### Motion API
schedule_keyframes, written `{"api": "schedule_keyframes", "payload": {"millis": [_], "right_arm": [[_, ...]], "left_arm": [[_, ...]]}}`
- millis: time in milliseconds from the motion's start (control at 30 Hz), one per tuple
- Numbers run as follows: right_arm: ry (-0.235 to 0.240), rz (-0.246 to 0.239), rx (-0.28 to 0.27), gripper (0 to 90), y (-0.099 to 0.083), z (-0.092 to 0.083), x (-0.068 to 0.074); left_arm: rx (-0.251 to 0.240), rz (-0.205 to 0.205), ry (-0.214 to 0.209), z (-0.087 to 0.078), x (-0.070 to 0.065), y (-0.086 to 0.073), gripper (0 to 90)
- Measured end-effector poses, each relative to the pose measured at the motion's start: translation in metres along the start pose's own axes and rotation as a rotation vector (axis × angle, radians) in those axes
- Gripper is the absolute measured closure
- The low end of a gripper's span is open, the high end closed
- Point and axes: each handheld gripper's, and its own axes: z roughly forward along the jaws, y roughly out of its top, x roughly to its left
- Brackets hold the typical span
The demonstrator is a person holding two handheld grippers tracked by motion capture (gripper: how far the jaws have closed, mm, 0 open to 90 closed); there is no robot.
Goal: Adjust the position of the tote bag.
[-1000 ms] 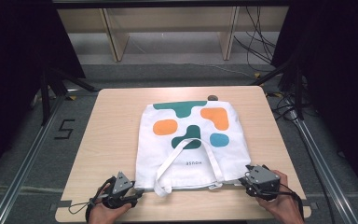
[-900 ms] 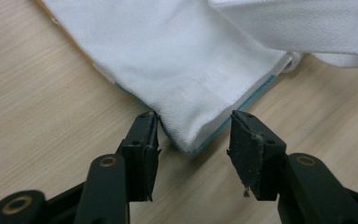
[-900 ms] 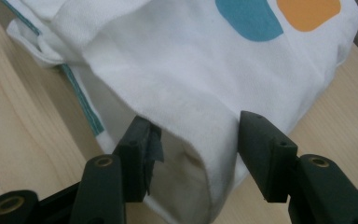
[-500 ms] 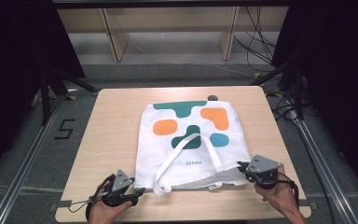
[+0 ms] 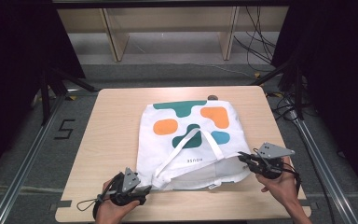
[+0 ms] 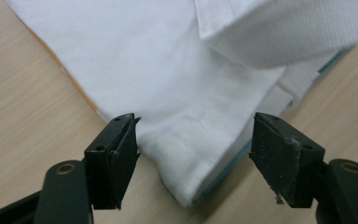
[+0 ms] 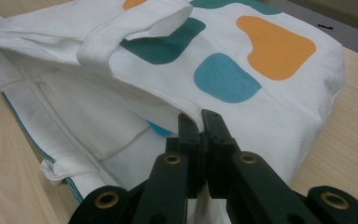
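— Near the front edge of the table (image 5: pixel 112 121), where did the bag lie against your jaws?

— One white tote bag (image 5: pixel 186 140) lay flat in the middle of the table, mouth toward me. My left gripper (image 5: pixel 142 189) sat at its near left corner with the jaws spread wide; in the left gripper view that corner (image 6: pixel 191 186) poked into the gap between them, touching neither as far as I could tell. My right gripper (image 5: pixel 243 158) was at the near right corner, jaws pinched together on the upper layer of cloth at the bag's mouth, which it held up off the layer below.

— How many of each thing?

— One bag, two straps: one (image 5: pixel 186 148) looped across the printed face, the other tucked at the mouth. On the print I counted two orange blobs, two dark green ones and one blue (image 7: pixel 226 77).

— Anything around it?

— A small dark thing (image 5: pixel 212 97) sat just beyond the bag's far edge; I could not tell what it was. Wooden shelving (image 5: pixel 168 28) stood behind the table, cables (image 5: pixel 256 46) on the floor.
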Motion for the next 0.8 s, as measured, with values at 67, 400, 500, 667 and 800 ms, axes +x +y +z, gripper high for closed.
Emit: {"api": "schedule_keyframes", "payload": {"millis": [67, 400, 500, 667, 800], "right_arm": [[0.004, 0.001, -0.002, 87.8, 0.0, 0.0, 0.0], [0.024, 0.018, 0.02, 87.7, -0.004, 0.002, 0.0], [0.019, 0.004, 0.019, 87.2, -0.005, 0.003, 0.0], [-0.005, -0.036, 0.045, 86.5, -0.007, 0.005, 0.004], [-0.007, -0.053, 0.069, 85.1, -0.01, 0.009, 0.006]], "left_arm": [[0.017, 0.032, 0.003, 0.003, 0.001, 0.005, 34.2], [-0.038, 0.143, -0.034, 0.011, 0.005, 0.019, 69.6], [-0.058, 0.148, -0.016, 0.012, 0.01, 0.02, 81.5], [-0.045, 0.167, -0.036, 0.015, 0.014, 0.021, 86.6], [-0.047, 0.14, -0.061, 0.014, 0.012, 0.02, 86.9]]}}
